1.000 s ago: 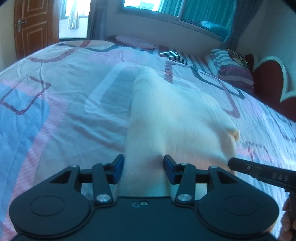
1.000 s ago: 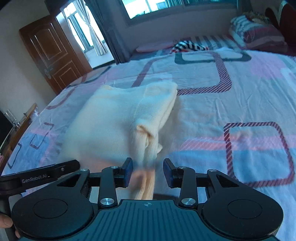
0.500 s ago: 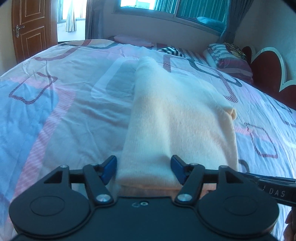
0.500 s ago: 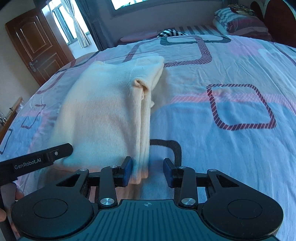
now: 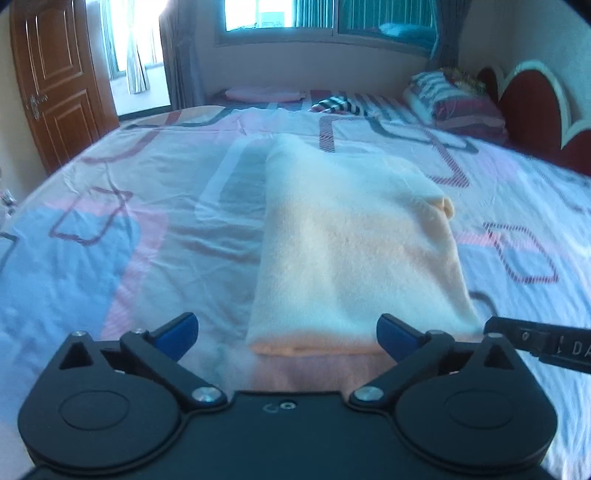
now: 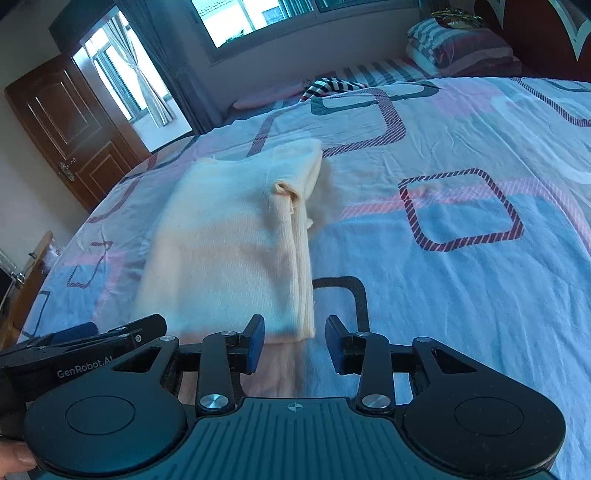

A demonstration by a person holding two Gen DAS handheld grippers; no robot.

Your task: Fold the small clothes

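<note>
One cream garment [image 5: 354, 251] is seen folded flat on the patterned bedsheet [image 5: 110, 229]. No fabric is gripped now: the left gripper [image 5: 286, 334] has just been spread wide and drawn back off the hem, while the right gripper [image 6: 293, 341], slightly widened, is held released beside the folded edge.

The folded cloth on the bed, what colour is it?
Pale cream-yellow folded cloth, clearest in the right wrist view.

Sunlit bedroom: patterned bed [image 5: 110, 229], wooden door [image 5: 55, 85], wide window [image 5: 332, 14].
</note>
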